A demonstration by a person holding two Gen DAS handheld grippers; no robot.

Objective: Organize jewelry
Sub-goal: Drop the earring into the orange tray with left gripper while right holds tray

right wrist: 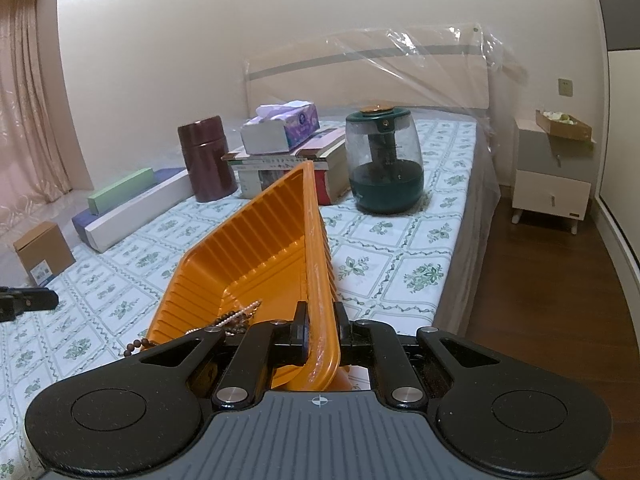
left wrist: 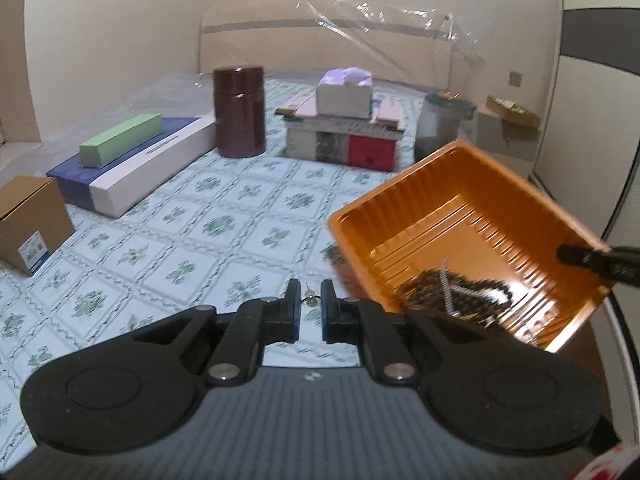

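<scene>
**Asker:** Jewelry first. Where is it, and which way does it lie?

**Me:** Most of it is a heap of dark brown bead strings (left wrist: 460, 294) with a pale pearl strand (right wrist: 249, 309) laid across them. It sits in the near corner of the ribbed orange plastic tray (right wrist: 256, 236), just left of my right jaws. The pearl strand slants up and away to the right. One brown bead loop (right wrist: 138, 346) hangs out over the tray's near left edge.

**Asker:** And the tray itself?

**Me:** Its long axis runs straight ahead of my right gripper (right wrist: 322, 320), the far corner pointing away from me. It is tilted and up off the green-flowered bed sheet (left wrist: 224, 216), with the open side facing left.

**Asker:** How do your right jaws stand?

**Me:** Narrow, clamped on the tray's near rim. One pad is inside the wall and one is outside.

**Asker:** The left ones?

**Me:** My left gripper (left wrist: 311, 292) has its jaws nearly together, with only a slim gap. A small silver wire earring (left wrist: 310, 300) bridges that gap, crosswise from pad to pad. It looks pinched there, though it is too fine to be sure how firmly.

**Asker:** Where is that earring relative to the tray?

**Me:** The tray's near left wall is just right of my left jaws. The two are close but apart, and the earring is outside the tray.
</scene>
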